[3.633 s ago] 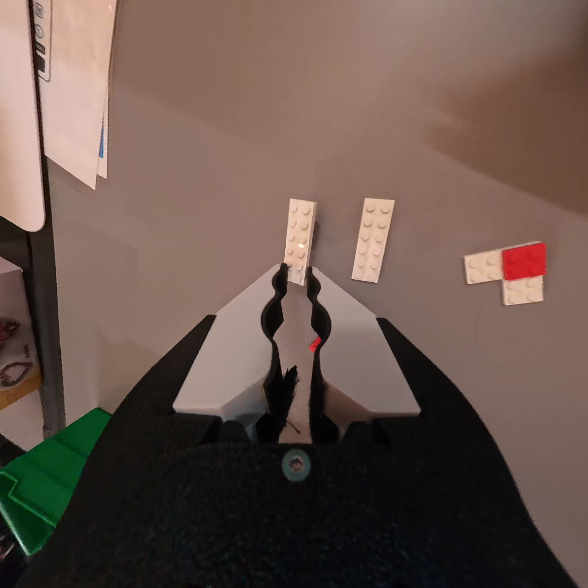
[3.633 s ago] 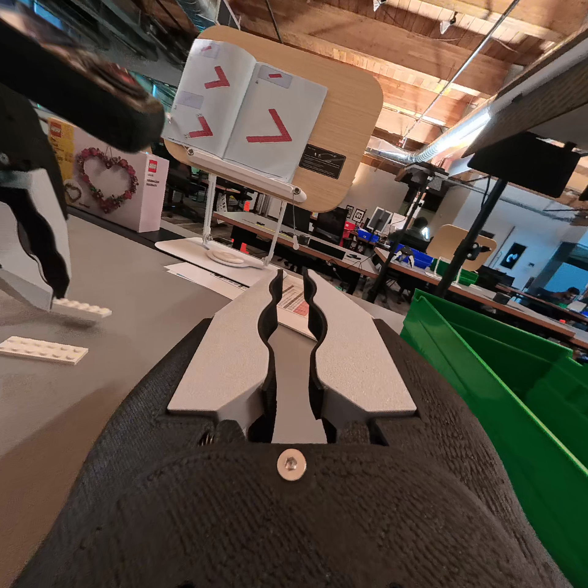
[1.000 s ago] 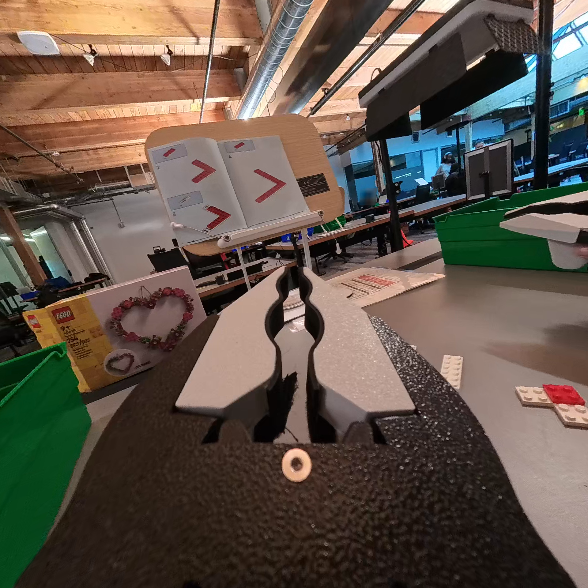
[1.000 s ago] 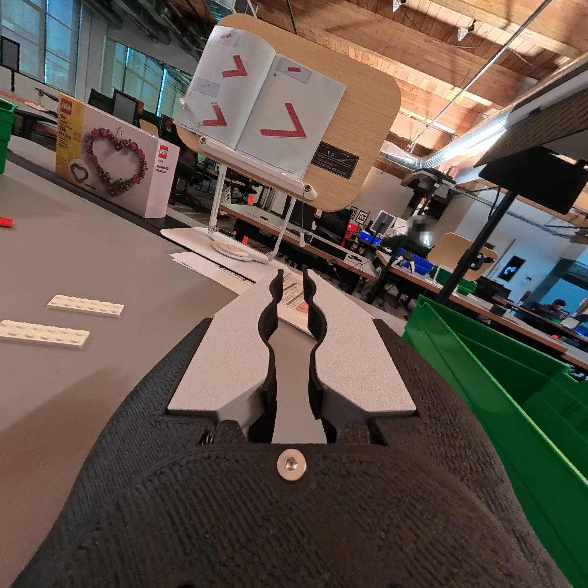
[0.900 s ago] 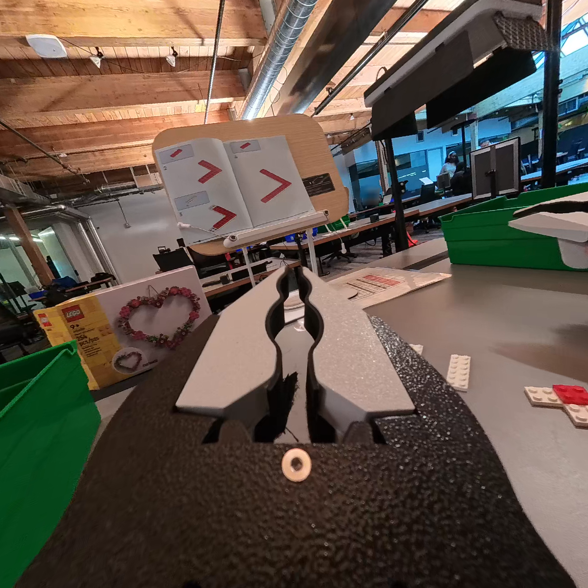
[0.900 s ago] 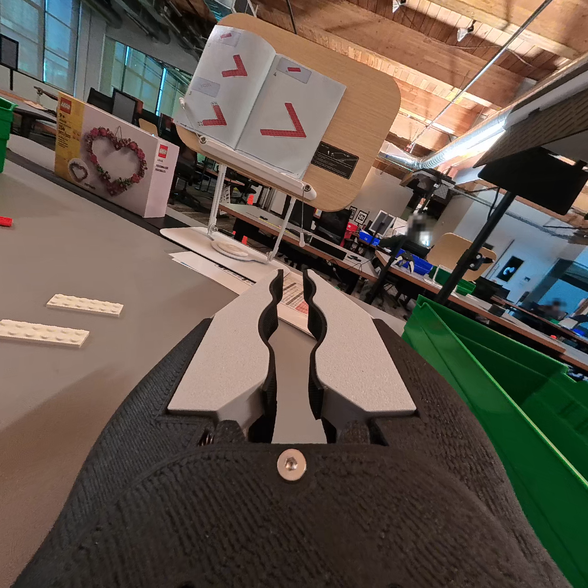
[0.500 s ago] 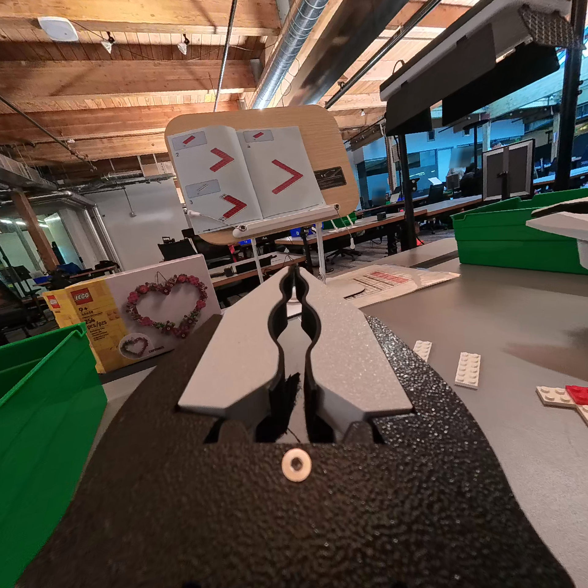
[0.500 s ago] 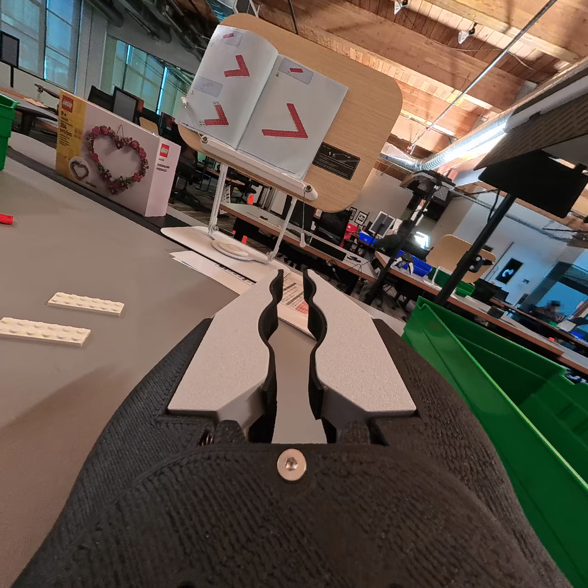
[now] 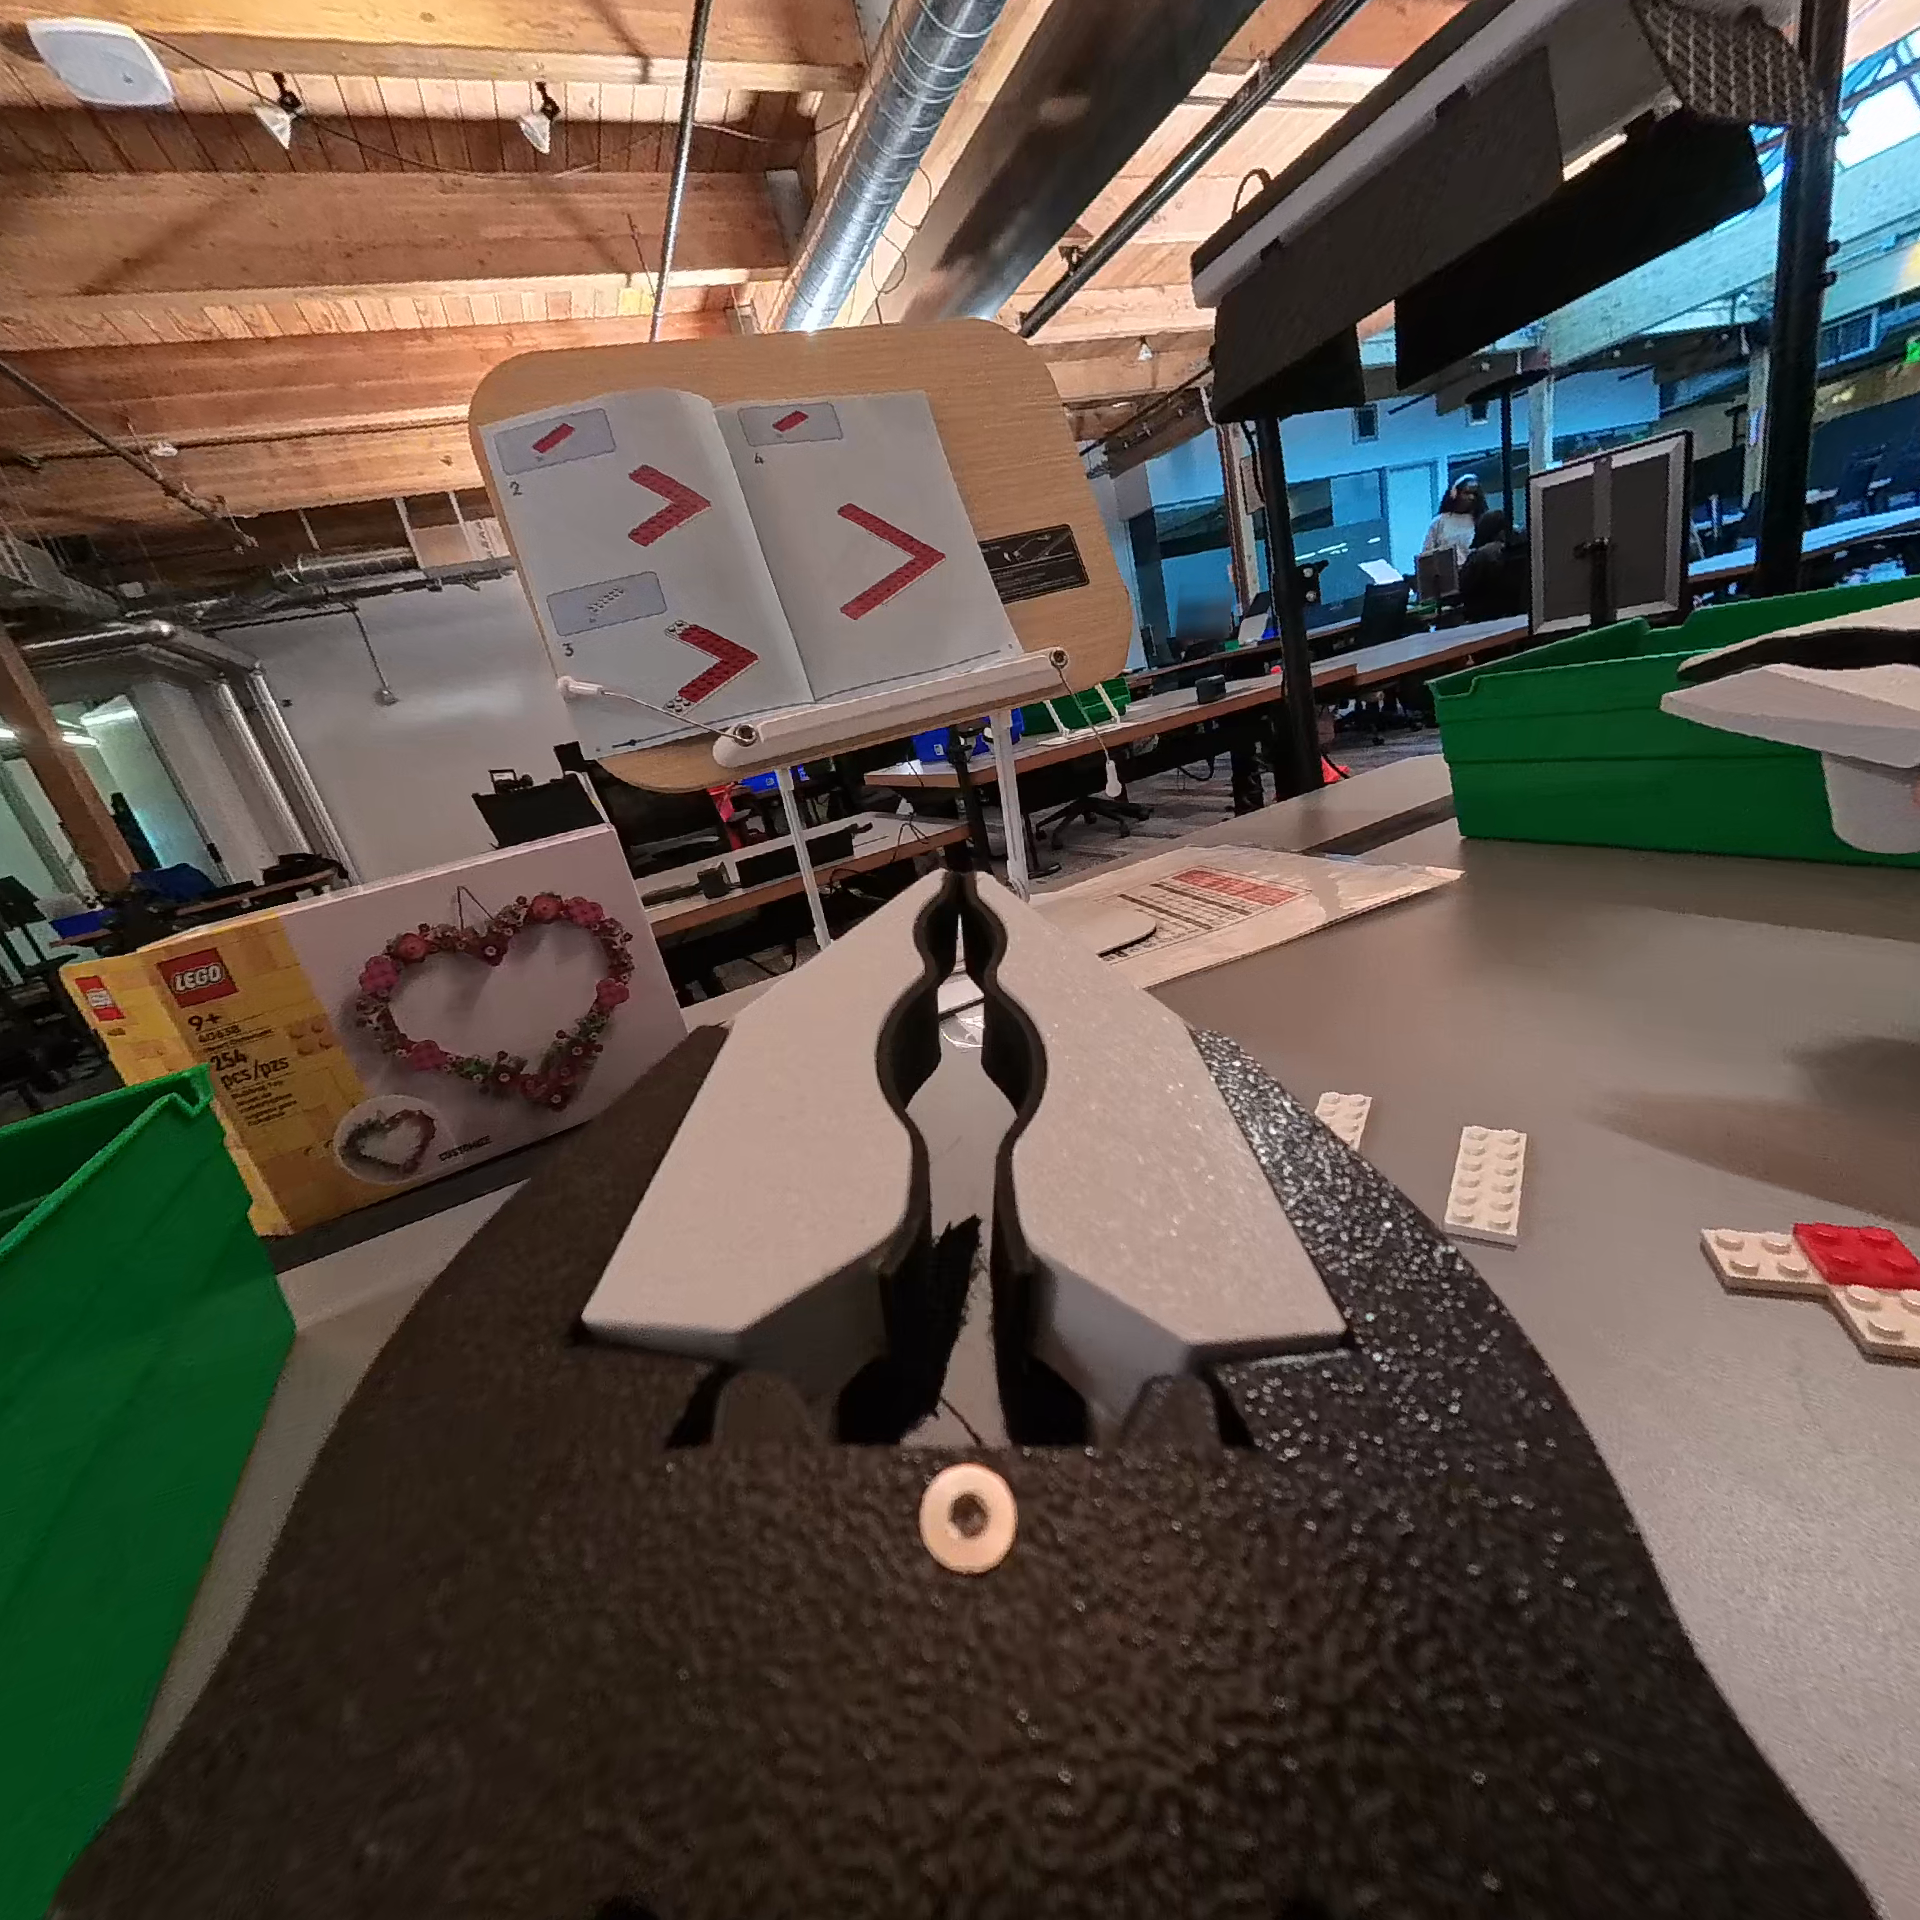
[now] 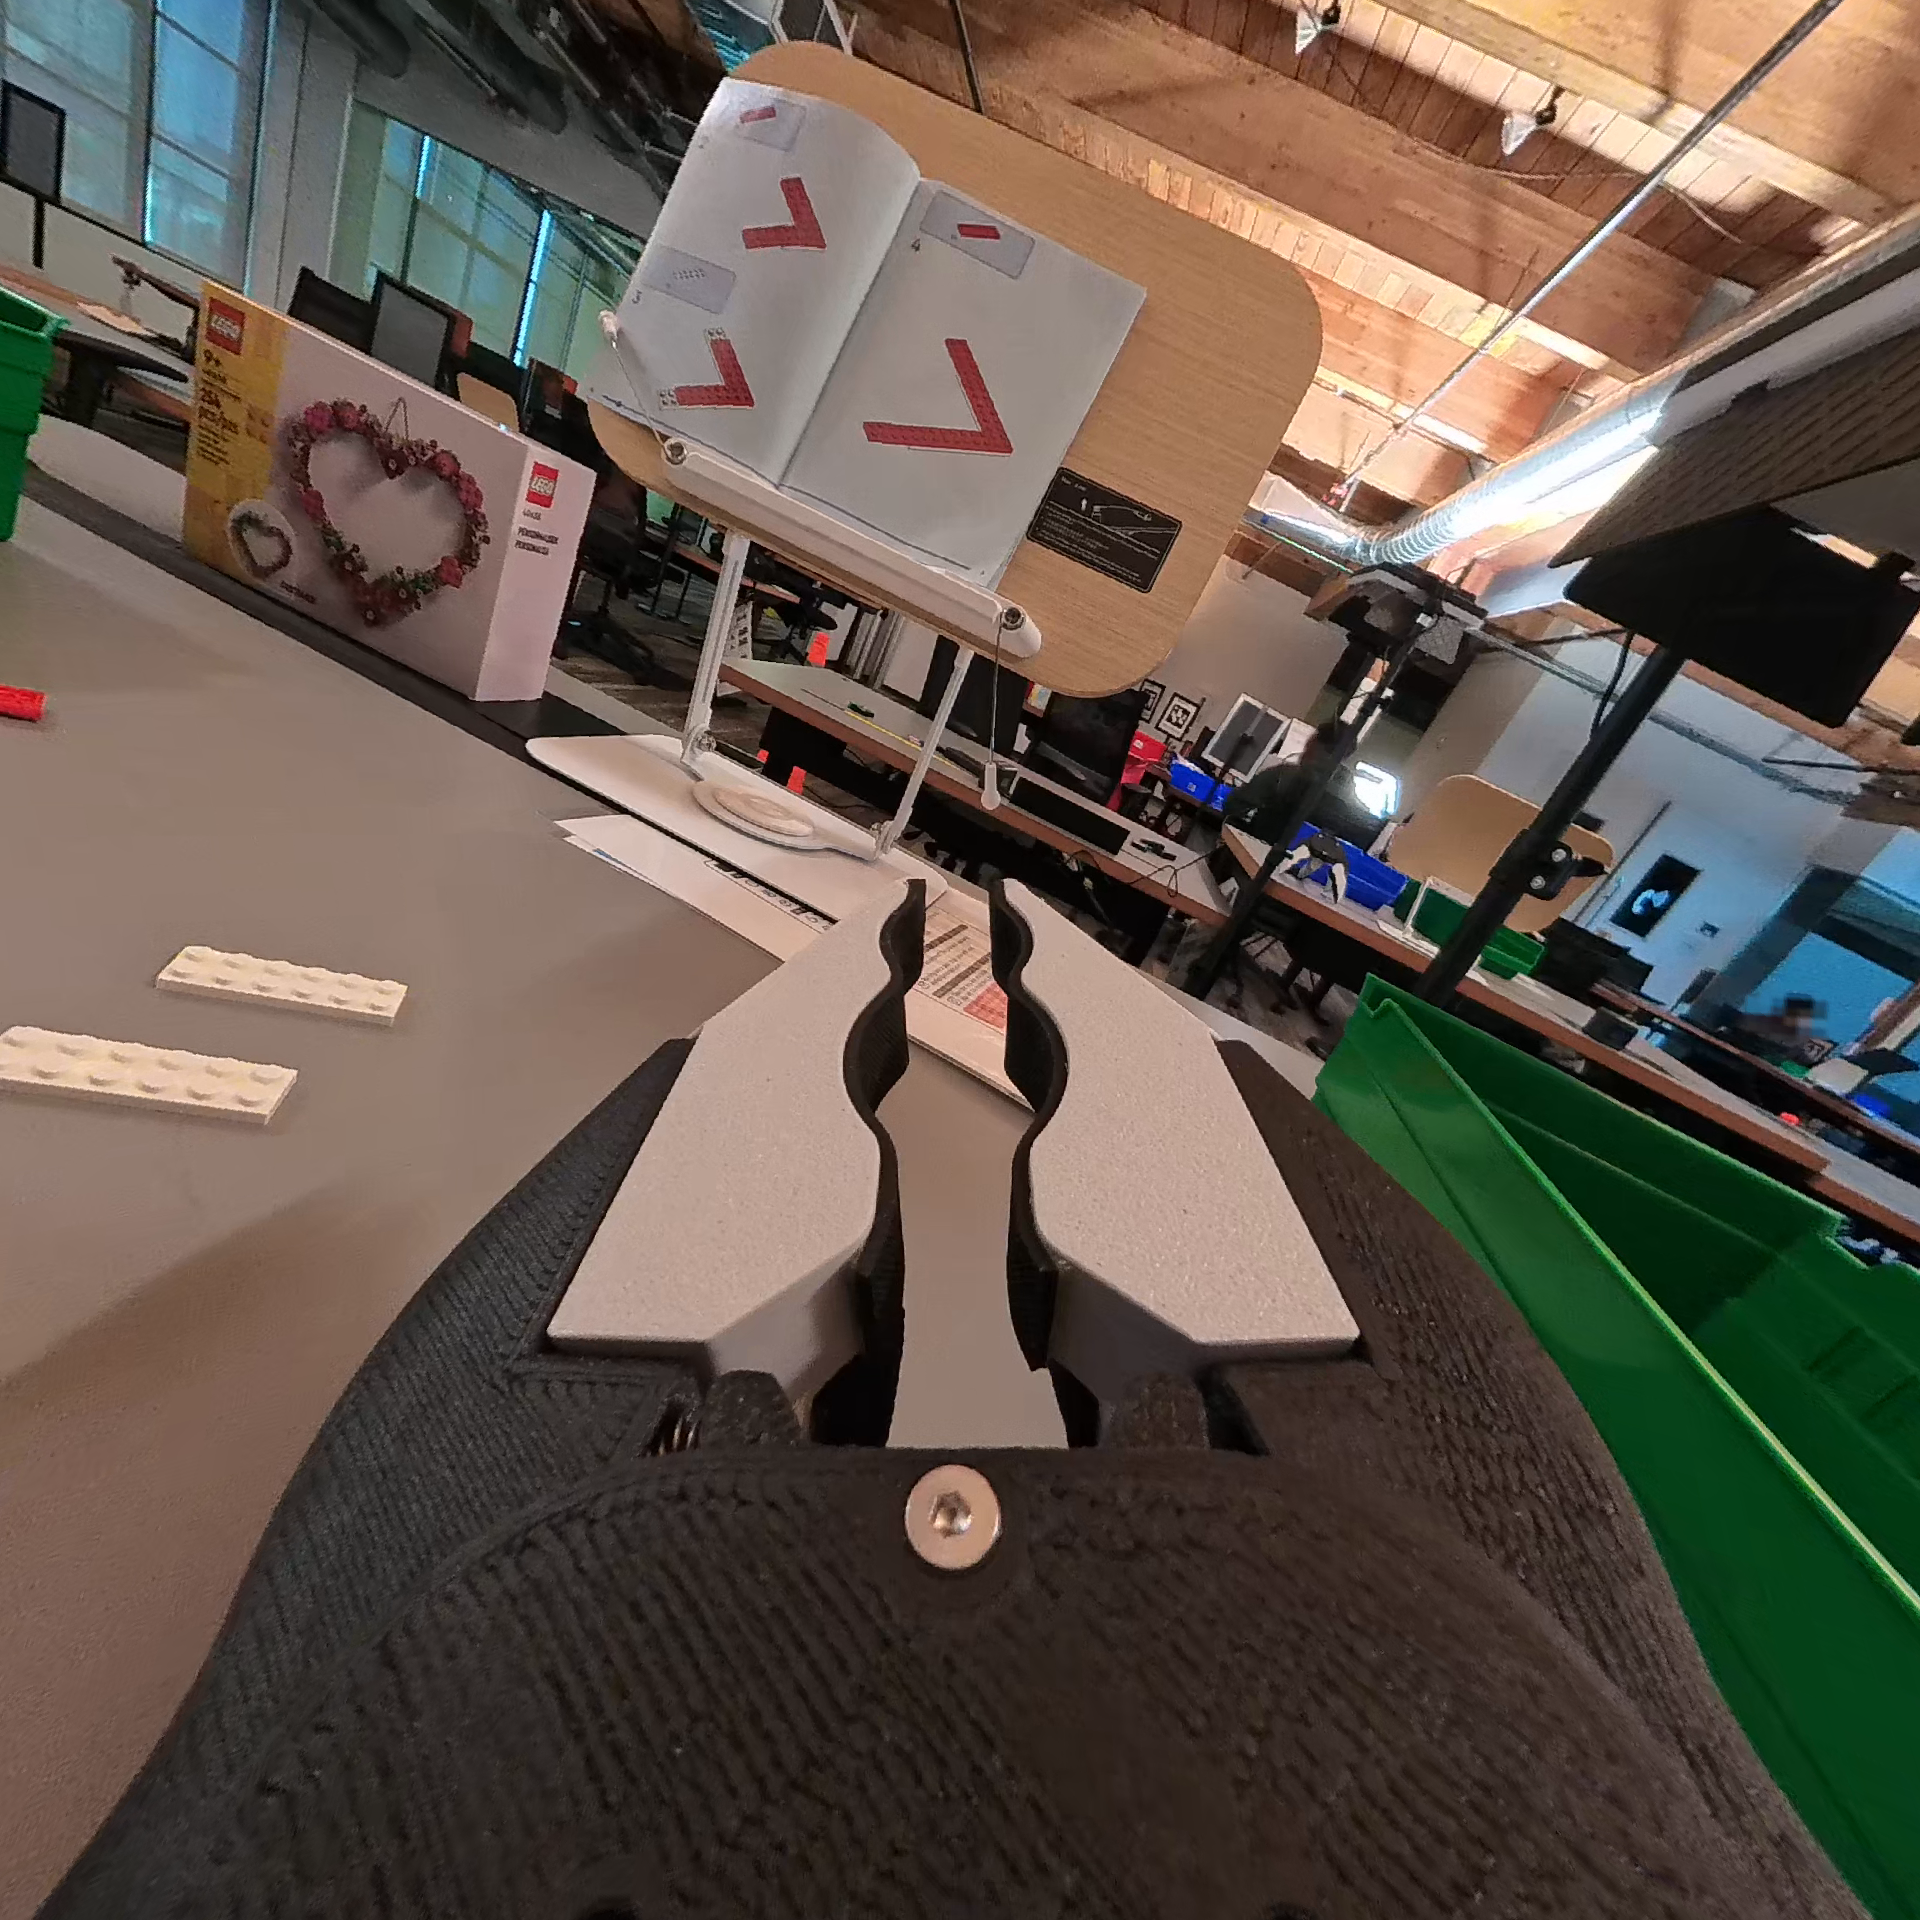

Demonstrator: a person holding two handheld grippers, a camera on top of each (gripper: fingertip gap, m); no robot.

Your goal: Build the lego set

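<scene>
Two long white plates [image 10: 281, 985] [image 10: 145, 1075] lie flat on the grey table [image 10: 312, 831], left of my right gripper [image 10: 951, 894], which is slightly open and empty just above the table. In the left wrist view one white plate [image 9: 1488, 1184] lies to the right, and the other [image 9: 1343, 1117] is partly hidden behind my fingers. A small assembly of white plates with a red plate [image 9: 1860, 1252] on top sits at the right edge. My left gripper [image 9: 961, 883] is shut and empty, held level above the table. The right gripper [image 9: 1818, 717] shows at far right.
An open instruction booklet [image 9: 748, 561] stands on a wooden stand at the back. The set's box [image 9: 416, 1029] stands beside it. A green bin [image 9: 114, 1351] is at left, and more green bins [image 10: 1662, 1299] at right. A paper sheet [image 9: 1247, 894] and a loose red piece [image 10: 21, 703] lie on the table. Some 25 cm of space lies between my two pairs of fingers.
My left gripper let go of the white plate, rose to level, and its jaws have closed from slightly open to touching. The right gripper has barely moved.
</scene>
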